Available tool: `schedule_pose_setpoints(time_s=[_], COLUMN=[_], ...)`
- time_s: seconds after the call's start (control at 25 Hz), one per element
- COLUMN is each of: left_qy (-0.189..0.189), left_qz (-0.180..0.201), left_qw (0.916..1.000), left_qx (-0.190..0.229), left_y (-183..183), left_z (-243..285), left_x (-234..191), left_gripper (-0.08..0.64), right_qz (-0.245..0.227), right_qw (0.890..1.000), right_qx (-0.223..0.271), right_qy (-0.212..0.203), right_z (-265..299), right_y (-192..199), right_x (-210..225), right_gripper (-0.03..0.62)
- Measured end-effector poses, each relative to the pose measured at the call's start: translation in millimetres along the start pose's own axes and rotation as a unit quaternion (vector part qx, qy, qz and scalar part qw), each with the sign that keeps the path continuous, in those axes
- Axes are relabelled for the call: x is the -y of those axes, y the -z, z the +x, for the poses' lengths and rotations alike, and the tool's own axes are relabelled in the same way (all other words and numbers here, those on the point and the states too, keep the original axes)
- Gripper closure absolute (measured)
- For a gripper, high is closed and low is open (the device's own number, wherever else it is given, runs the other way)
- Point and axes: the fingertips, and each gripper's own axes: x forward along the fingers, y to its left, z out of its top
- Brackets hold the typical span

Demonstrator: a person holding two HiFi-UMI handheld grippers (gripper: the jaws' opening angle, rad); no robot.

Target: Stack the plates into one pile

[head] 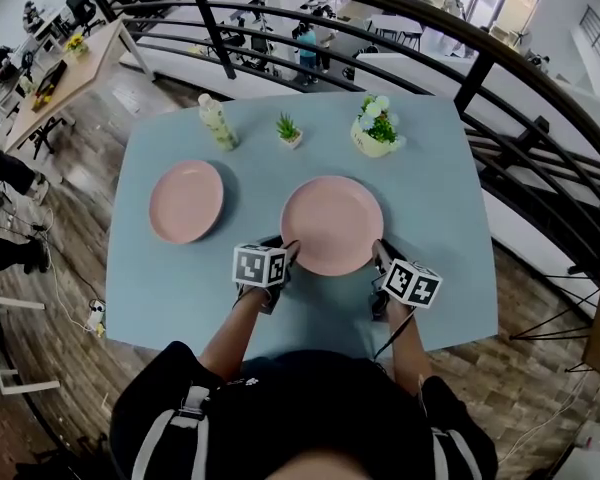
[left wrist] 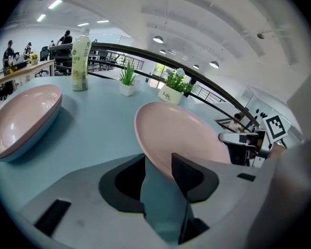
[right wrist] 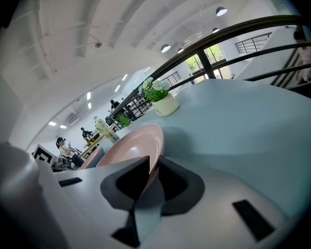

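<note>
**Two hand-held grippers at the near rim of one plate**

The right hand-held gripper (right wrist: 151, 162) has its jaws drawn in on the rim of the plate (right wrist: 137, 144). The rim runs down into the narrow slot between the two dark pads, one pad on the plate's inner face and the other on its outer side. From this gripper the plate spreads away to the left and forward.

The left hand-held gripper (left wrist: 158, 162) stands with its jaws apart and grips nothing. The plate's near edge curves into the gap at the jaw tips, and bare bench (left wrist: 93, 134) shows through the gap below it. The right-hand pad (left wrist: 189, 175) overlaps the plate's pink inside, and the left-hand pad sits just outside the rim.

In the head view the two grippers flank the plate's near edge, left and right, with the plate lying between them on the blue bench.

The second plate (head: 185, 200) lies well apart to the left of the left gripper, flat on the bench and touching nothing. The two plates are not stacked.

Beyond the plate, along the far edge of the bench, stand a bottle (head: 217, 121), a small plant (head: 288, 130) and a flower pot (head: 377, 128). The bottle is furthest left, and the flower pot is roughly ahead of the right gripper.

A dark railing (head: 480, 68) curves behind the bench.
</note>
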Motion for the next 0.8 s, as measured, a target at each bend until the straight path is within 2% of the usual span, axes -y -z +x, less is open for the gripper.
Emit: schedule_pose_setpoints(time_s=[0.4, 0.8], left_qy=[-0.001, -0.019], left_qz=[-0.006, -0.01], left_qw=[0.9998, 0.9993], left_qx=[0.017, 0.029], left_y=[0, 2], left_z=[-26, -57], left_x=[-19, -55], left_gripper=[0.402, 0.402], right_qz=[-0.004, -0.009], right_qw=[1.0, 0.999], right_qx=[0.001, -0.003], right_qy=[-0.014, -0.031], right_z=[7, 23], right_y=[7, 17], right_x=[-32, -72], right_gripper=[0.535, 0.535])
